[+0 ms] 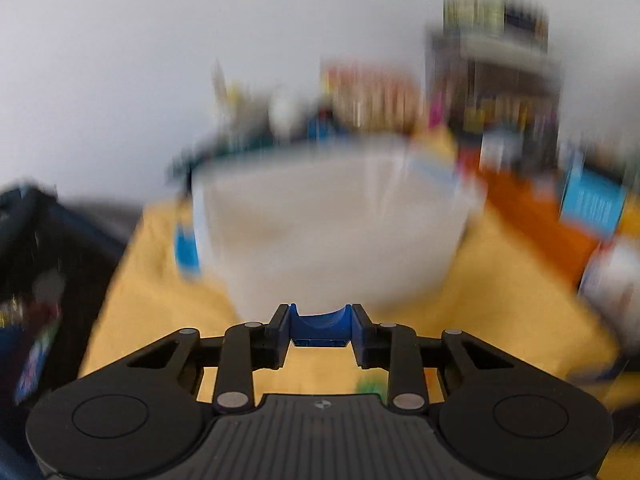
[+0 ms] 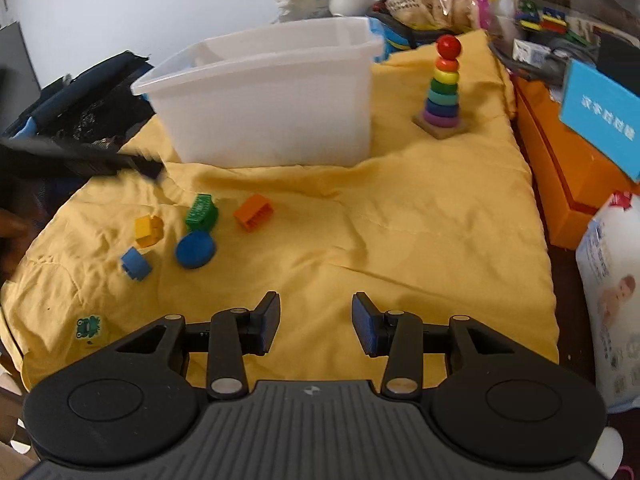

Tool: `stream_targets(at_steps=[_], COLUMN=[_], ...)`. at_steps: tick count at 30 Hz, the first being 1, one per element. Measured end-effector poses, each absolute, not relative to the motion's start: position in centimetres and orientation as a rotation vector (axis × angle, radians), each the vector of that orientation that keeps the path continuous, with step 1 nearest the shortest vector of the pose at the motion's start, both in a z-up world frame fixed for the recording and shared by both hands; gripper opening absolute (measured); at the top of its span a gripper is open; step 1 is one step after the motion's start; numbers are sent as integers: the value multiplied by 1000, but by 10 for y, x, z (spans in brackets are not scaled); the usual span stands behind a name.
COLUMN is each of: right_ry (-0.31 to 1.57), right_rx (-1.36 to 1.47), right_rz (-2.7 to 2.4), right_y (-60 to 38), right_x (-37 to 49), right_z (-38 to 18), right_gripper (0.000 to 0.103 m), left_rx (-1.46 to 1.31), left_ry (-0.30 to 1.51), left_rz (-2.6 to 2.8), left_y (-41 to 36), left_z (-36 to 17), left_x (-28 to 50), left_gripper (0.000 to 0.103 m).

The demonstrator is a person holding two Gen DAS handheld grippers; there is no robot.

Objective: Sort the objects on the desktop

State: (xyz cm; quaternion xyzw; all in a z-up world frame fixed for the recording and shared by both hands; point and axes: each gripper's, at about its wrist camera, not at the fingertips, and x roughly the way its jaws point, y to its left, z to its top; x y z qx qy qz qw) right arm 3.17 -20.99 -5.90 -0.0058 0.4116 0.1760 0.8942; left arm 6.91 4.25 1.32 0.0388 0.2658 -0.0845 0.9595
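Left gripper [image 1: 320, 322]: clenched on a blue block [image 1: 319, 325], which is held between the two fingertips; the block's upper face is seen as a curved hollow.
Left wrist view: heavily blurred; only coarse shapes are resolved beyond the gripper.
White bin [image 1: 328, 224]: located directly ahead of the left gripper, close to the held block; contact between them cannot be determined.
Right gripper [image 2: 316, 322]: released, with the jaws spread apart and nothing held between them; it is positioned above the yellow cloth [image 2: 360, 240].
White bin, right wrist view [image 2: 264, 96]: set upright on the far half of the cloth; an inner divider is visible near its rim.
Loose blocks: grouped on the cloth, left of centre and nearer than the bin.
Orange block [image 2: 253, 212]: placed rightmost in the group.
Green block [image 2: 202, 213]: placed just left of the orange block.
Blue disc [image 2: 195, 249]: placed just below the green block, touching or nearly touching it.
Yellow block [image 2: 149, 231]: placed left of the disc.
Small blue block [image 2: 136, 263]: placed below the yellow block.
Frog tile [image 2: 89, 327]: located near the left near edge of the cloth, well apart from the group.
Ring stacker [image 2: 442, 90]: standing upright on its wooden base, right of the bin.
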Motion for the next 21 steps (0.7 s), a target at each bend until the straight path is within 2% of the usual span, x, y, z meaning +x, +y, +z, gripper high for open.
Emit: stream_targets(at_steps=[2, 5, 10, 12, 16, 17, 21], right_ry=[866, 861, 842, 836, 848, 856, 861], right_rx=[-6, -7, -30, -37, -33, -27, -27], right_rz=[368, 392, 436, 442, 431, 425, 429], right_y=[-208, -202, -190, -189, -192, -194, -195], right_x=[34, 35, 30, 27, 26, 27, 30], right_z=[-62, -61, -59, -58, -61, -62, -63], right_gripper=[44, 44, 44, 44, 45, 45, 45], left_rx=[58, 105, 149, 156, 78, 58, 2], left_ry=[459, 412, 531, 511, 514, 535, 694], left_rz=[-166, -140, -119, -121, -162, -174, -165], left_y=[40, 31, 24, 22, 37, 41, 52], left_z=[46, 62, 43, 40, 39, 34, -11], left_x=[79, 113, 154, 138, 78, 62, 14], left_gripper=[34, 34, 37, 46, 56, 63, 65])
